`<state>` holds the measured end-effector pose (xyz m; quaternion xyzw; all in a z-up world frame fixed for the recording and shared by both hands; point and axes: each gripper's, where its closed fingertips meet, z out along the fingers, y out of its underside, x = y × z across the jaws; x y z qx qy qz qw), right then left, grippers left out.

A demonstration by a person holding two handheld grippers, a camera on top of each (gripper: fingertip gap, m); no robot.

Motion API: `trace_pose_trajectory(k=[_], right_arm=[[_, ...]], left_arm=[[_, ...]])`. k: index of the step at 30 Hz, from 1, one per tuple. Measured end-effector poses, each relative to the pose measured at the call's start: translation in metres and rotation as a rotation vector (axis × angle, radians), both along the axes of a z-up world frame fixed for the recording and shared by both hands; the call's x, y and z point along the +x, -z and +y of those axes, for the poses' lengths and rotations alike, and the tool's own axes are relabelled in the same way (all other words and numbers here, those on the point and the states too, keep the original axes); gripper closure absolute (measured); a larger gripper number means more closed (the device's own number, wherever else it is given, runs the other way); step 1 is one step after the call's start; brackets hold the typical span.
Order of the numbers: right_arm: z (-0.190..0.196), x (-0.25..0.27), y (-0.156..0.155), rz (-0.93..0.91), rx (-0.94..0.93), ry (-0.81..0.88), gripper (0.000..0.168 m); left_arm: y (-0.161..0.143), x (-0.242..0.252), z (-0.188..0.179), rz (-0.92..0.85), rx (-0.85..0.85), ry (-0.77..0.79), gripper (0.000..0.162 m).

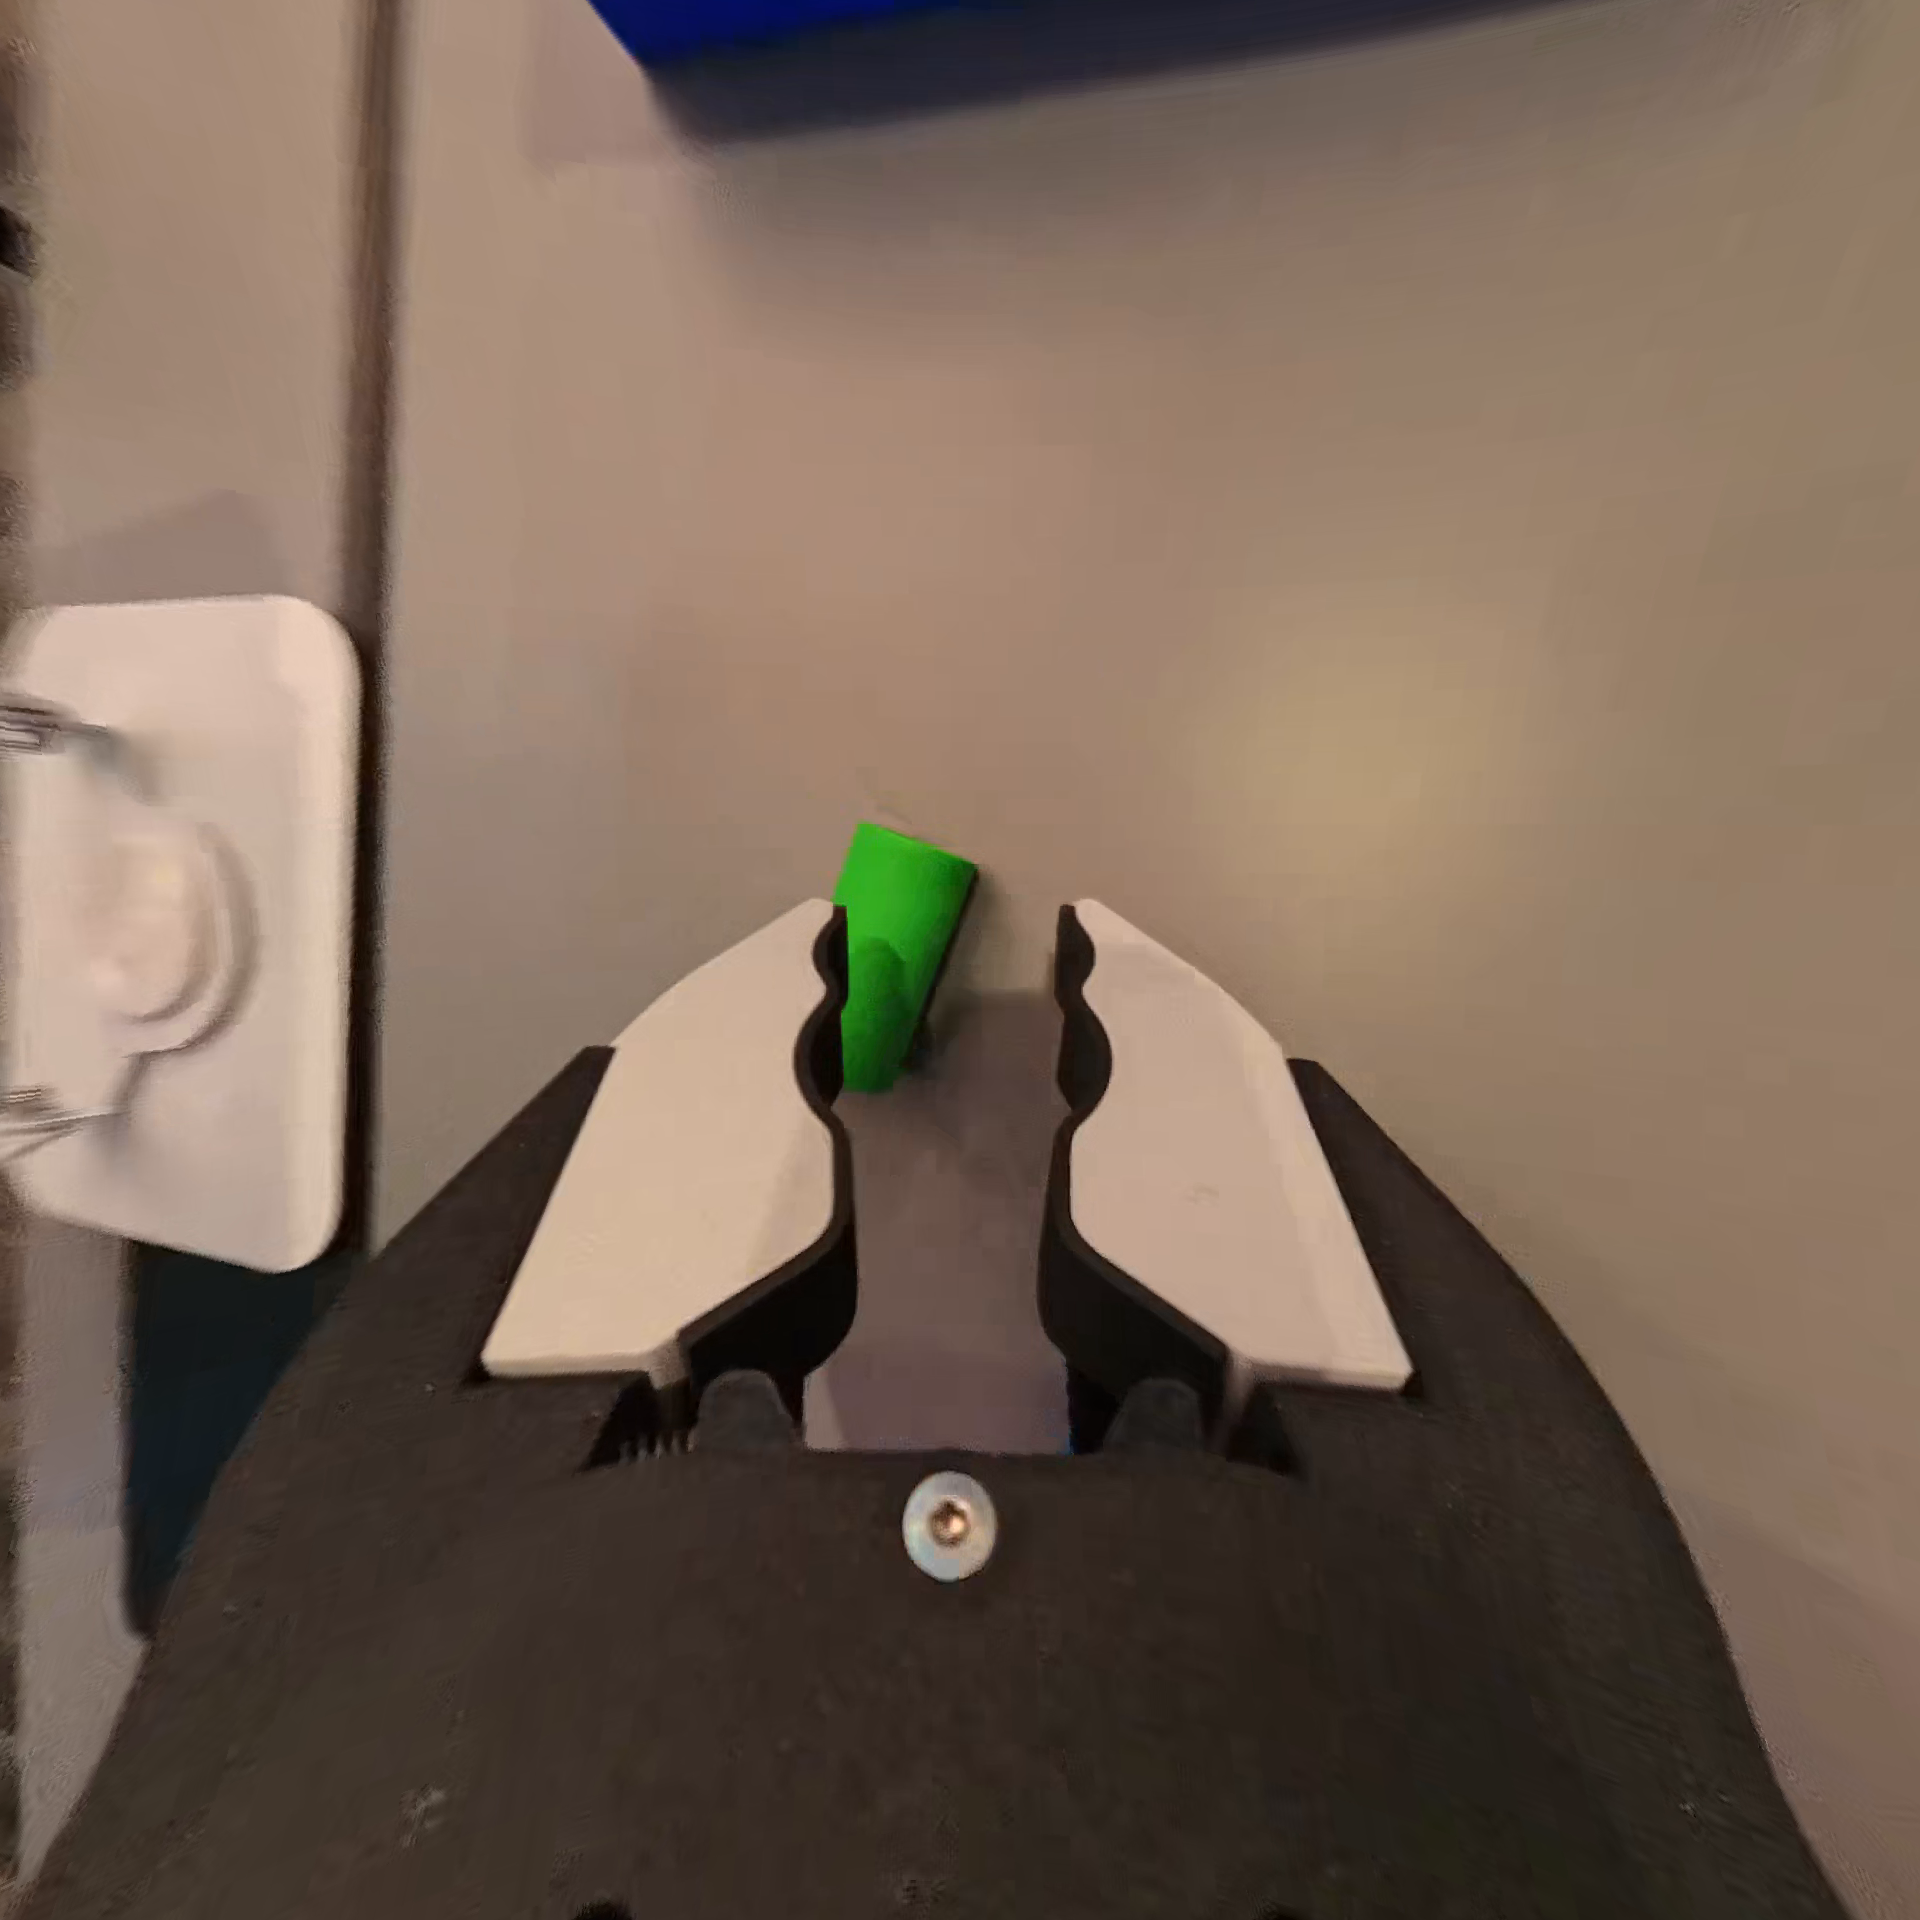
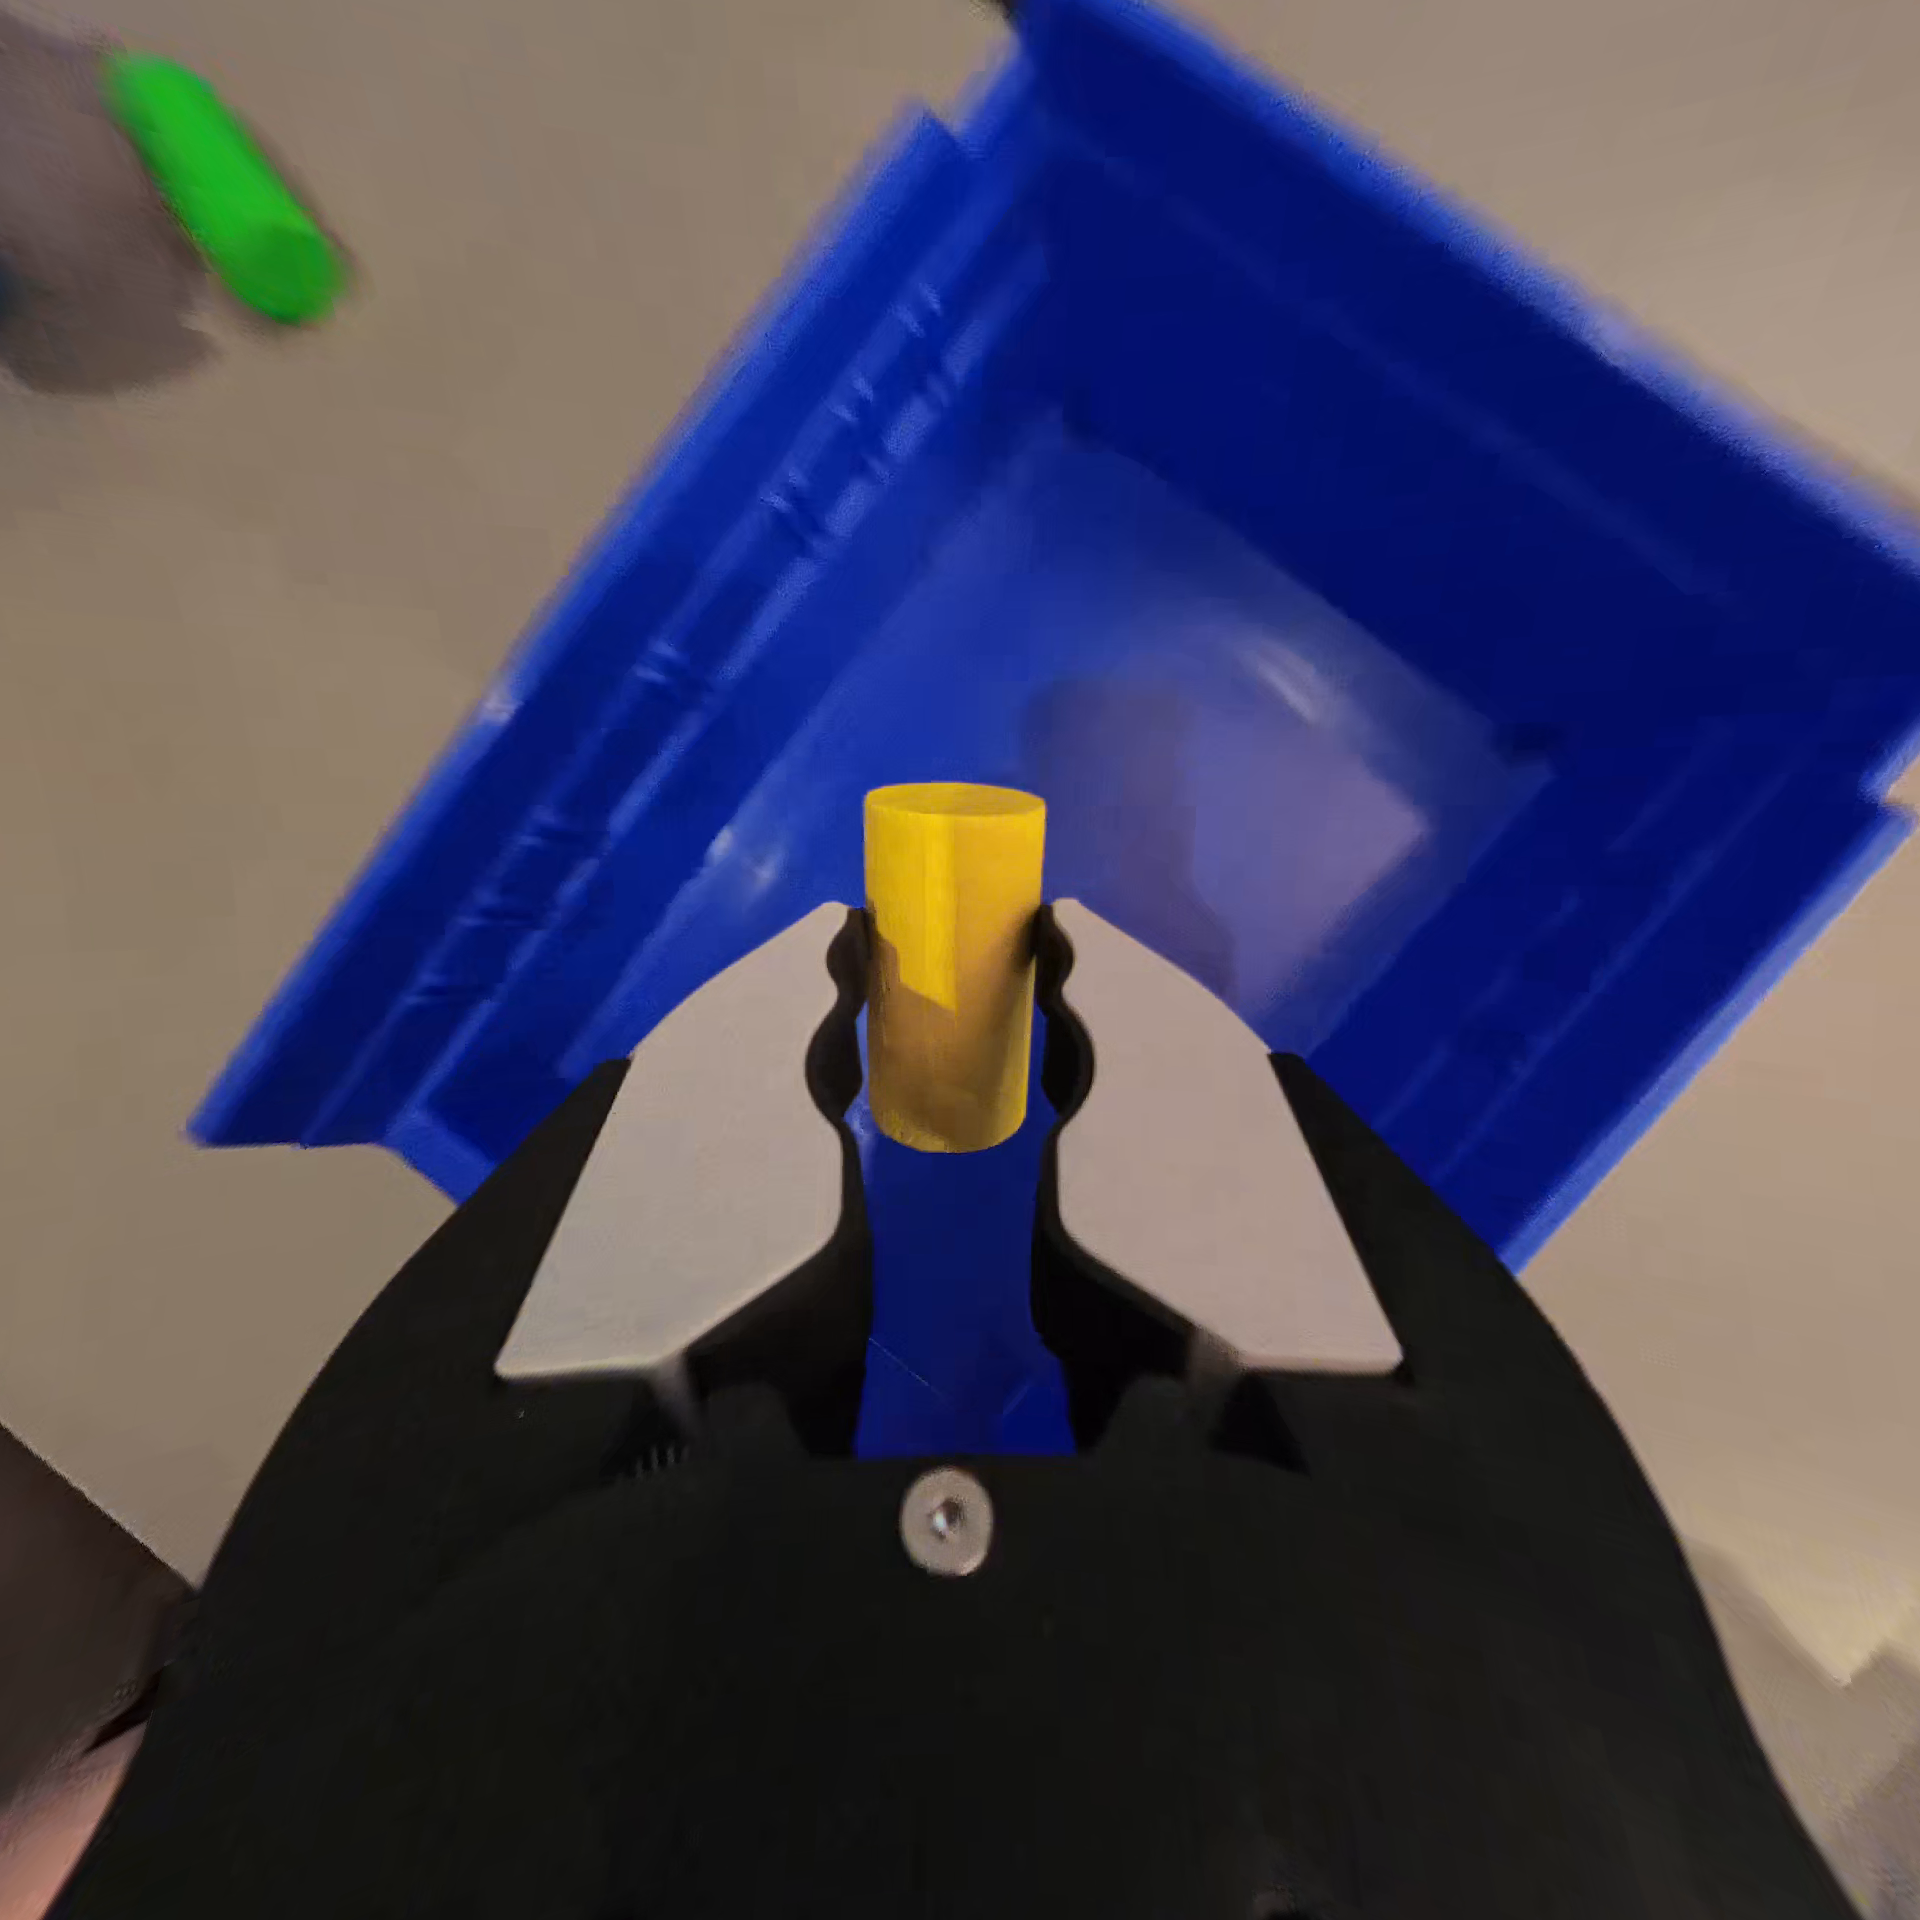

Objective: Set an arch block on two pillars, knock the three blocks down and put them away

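In the left wrist view, a green cylinder block (image 1: 899, 956) lies on the pale table between my open left gripper's (image 1: 951, 920) fingers, close against the left finger. In the right wrist view, my right gripper (image 2: 951, 914) is shut on a yellow cylinder block (image 2: 951, 966) and holds it upright above the open blue bin (image 2: 727, 644). A blurred purplish block (image 2: 1236, 821) lies on the bin floor; I cannot tell its shape. The green cylinder also shows in the right wrist view (image 2: 223, 187), on the table left of the bin, next to a blurred grey shape.
A white adhesive hook plate (image 1: 197, 925) is fixed at the left beside a vertical seam in the left wrist view. A corner of the blue bin (image 1: 831, 62) shows at the top of that view. Pale tabletop (image 2: 312, 623) surrounds the bin. From my left tips it is roughly 25 cm to the white adhesive hook plate (image 1: 197, 925); from my right, 45 cm.
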<state>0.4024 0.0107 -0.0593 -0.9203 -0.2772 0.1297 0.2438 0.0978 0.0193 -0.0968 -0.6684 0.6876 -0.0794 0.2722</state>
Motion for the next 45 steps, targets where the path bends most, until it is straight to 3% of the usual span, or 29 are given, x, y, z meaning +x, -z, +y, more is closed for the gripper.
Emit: trace_pose_trajectory(k=[5, 8, 9, 14, 18, 20, 24, 29, 34, 39, 42, 45], right_arm=[[0.007, 0.011, 0.056, -0.135, -0.182, 0.030, 0.136], [0.008, 0.016, 0.071, -0.208, -0.223, 0.042, 0.134], [0.010, 0.016, 0.070, -0.208, -0.215, 0.040, 0.134], [0.022, 0.010, 0.028, -0.130, -0.027, 0.045, 0.132], [0.036, -0.022, -0.031, -0.046, 0.286, -0.063, 0.128], [0.030, -0.061, -0.063, 0.011, 0.490, -0.230, 0.127], [-0.020, -0.163, -0.105, 0.177, 0.788, -0.656, 0.125], [-0.072, -0.232, -0.104, -0.009, 0.992, -0.947, 0.125], [-0.110, -0.265, -0.099, -0.082, 1.061, -1.096, 0.125], [-0.120, -0.284, -0.080, -0.142, 1.038, -1.167, 0.124], [-0.117, -0.283, -0.077, -0.168, 1.041, -1.164, 0.132], [-0.108, -0.268, -0.084, -0.164, 1.016, -1.121, 0.133]], left_arm=[[0.030, 0.001, 0.019, 0.131, -0.069, 0.016, 0.117], [0.051, -0.004, 0.023, 0.212, -0.075, 0.016, 0.120], [0.058, -0.006, 0.025, 0.240, -0.068, 0.004, 0.126], [0.057, -0.007, 0.021, 0.270, -0.135, -0.061, 0.128], [0.029, 0.003, 0.015, 0.118, -0.172, -0.109, 0.128], [0.001, 0.018, 0.005, -0.043, -0.235, -0.125, 0.128], [-0.064, 0.044, -0.032, -0.319, -0.416, -0.094, 0.128], [-0.106, 0.045, -0.094, -0.311, -0.598, 0.109, 0.128], [-0.107, 0.031, -0.130, -0.169, -0.659, 0.221, 0.128], [-0.105, 0.033, -0.144, -0.135, -0.688, 0.258, 0.128], [-0.106, 0.035, -0.142, -0.166, -0.697, 0.251, 0.128], [-0.101, 0.021, -0.118, -0.160, -0.595, 0.171, 0.113]])
